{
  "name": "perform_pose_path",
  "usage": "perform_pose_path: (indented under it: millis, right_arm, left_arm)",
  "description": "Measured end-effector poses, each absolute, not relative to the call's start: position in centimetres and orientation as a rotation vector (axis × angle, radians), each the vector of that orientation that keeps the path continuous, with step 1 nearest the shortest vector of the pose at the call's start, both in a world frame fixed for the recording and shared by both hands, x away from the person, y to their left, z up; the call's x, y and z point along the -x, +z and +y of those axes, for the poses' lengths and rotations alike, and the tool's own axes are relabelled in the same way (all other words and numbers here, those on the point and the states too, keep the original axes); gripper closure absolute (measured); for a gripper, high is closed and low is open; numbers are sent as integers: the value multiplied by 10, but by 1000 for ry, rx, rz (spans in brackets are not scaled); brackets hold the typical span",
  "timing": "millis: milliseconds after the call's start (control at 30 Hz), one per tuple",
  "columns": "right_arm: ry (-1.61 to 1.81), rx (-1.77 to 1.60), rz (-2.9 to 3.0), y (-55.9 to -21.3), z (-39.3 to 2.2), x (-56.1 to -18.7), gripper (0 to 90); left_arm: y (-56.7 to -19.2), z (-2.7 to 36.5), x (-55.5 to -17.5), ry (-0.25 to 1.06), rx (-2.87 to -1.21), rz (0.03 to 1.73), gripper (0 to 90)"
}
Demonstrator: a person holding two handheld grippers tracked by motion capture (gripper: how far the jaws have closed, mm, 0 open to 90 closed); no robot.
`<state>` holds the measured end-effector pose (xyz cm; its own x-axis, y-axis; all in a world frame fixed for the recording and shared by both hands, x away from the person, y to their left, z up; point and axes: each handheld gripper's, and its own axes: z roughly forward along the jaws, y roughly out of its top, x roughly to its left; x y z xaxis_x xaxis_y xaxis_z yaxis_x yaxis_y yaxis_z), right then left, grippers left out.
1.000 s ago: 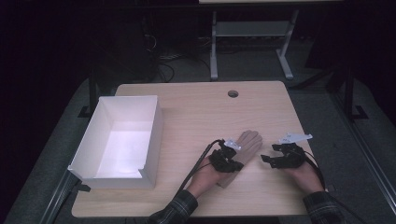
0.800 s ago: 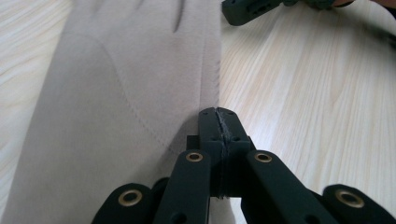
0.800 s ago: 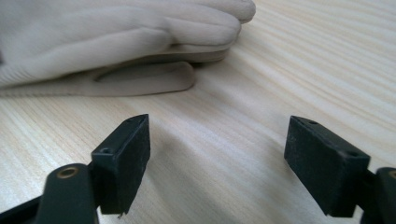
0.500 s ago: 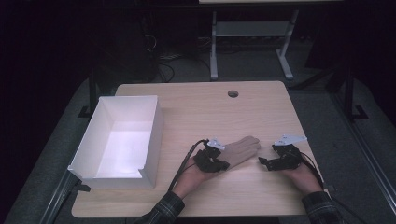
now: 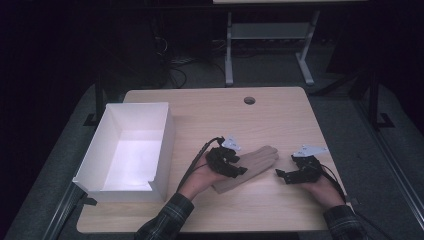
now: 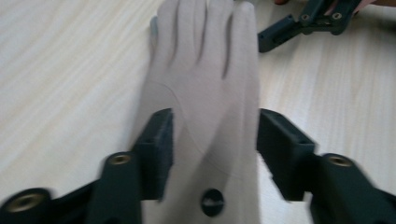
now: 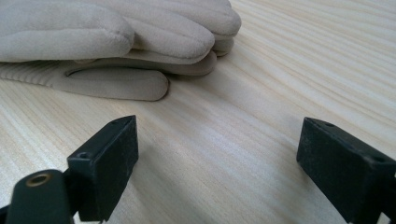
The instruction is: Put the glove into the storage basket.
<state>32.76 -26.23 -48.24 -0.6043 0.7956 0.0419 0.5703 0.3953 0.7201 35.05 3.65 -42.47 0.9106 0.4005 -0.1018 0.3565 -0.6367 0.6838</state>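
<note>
My left fingers [image 6: 211,154] have just been opening and now stand spread to either side of the pale beige suede glove [image 6: 205,88], straddling its cuff end without pinching it, so the fabric lies slack between them near its small dark snap. I judge that I set them this way to let go of the glove, or to re-seat for a fresh grip, while keeping it lined up under my hand. My right fingers [image 7: 217,168] are spread wide too, with nothing between them, low over the bare wood just short of the glove's fingertips, ready to catch that end. The glove lies flat on the light wooden counter [image 5: 280,120], between my two hands. The open white cardboard box [image 5: 165,130] stands well apart at the counter's left side, probably where the glove belongs.
</note>
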Motion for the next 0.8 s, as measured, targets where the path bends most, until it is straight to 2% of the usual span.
perform_pose_path:
  millis: [67,200,300,400,800]
  right_arm:
    - [1029,-1192,2348,-482,-262,-328,123]
    - [1029,-1191,2348,-482,-262,-328,123]
    - [1029,-1191,2348,-482,-262,-328,124]
    - [1030,-1192,2347,-482,-262,-328,124]
    - [1030,-1191,2348,-482,-262,-327,124]
  left_arm:
    - [-427,35,-356,85,-2330,529,413]
    - [-437,31,-365,74,-2349,518,247]
    - [-443,27,-368,76,-2353,506,177]
    - [-448,24,-369,71,-2369,507,141]
    - [-462,12,-363,88,-2433,486,137]
